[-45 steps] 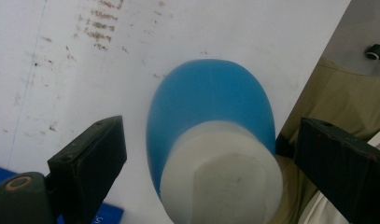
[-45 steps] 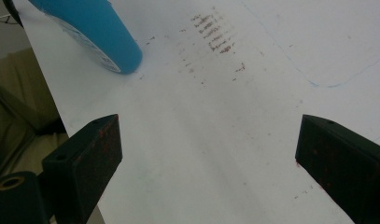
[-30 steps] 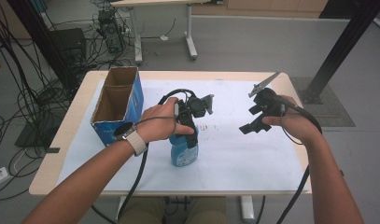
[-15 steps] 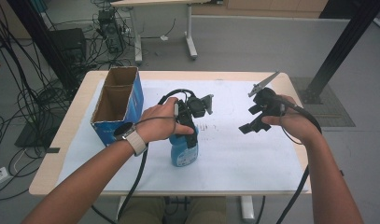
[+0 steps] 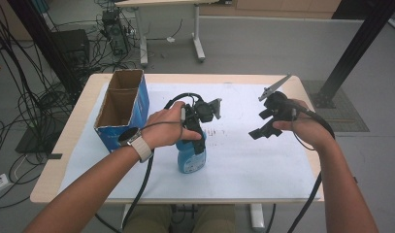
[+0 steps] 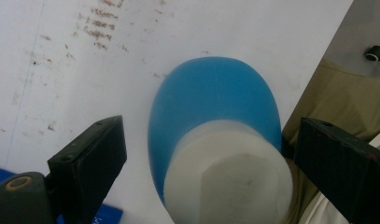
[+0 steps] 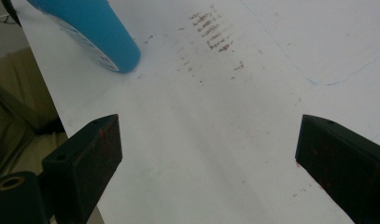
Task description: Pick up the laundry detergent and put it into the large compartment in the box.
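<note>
Blue plastic bottle [image 5: 189,154] with a white cap stands upright near the middle of the white-covered table [image 5: 263,170], toward the person's side. The left gripper [image 5: 199,141] hangs straight above it, pointing down, and in the left gripper view the bottle [image 6: 211,107] rises between the two black jaws: the white cap sits in the gap, with bare space between it and the left jaw, while the right jaw stands just beside the cap, and contact there cannot be told. So the jaws read as spread wide around the cap rather than clamped on it. The right gripper [image 5: 261,130] is held well apart to the right, above the bare white sheet, its jaws spread with nothing between them; its own view looks down on the smudged sheet, with the bottle's base [image 7: 96,37] showing at the upper left. An open blue cardboard box [image 5: 122,109] stands at the table's left side, near the bottle but apart from it.
</note>
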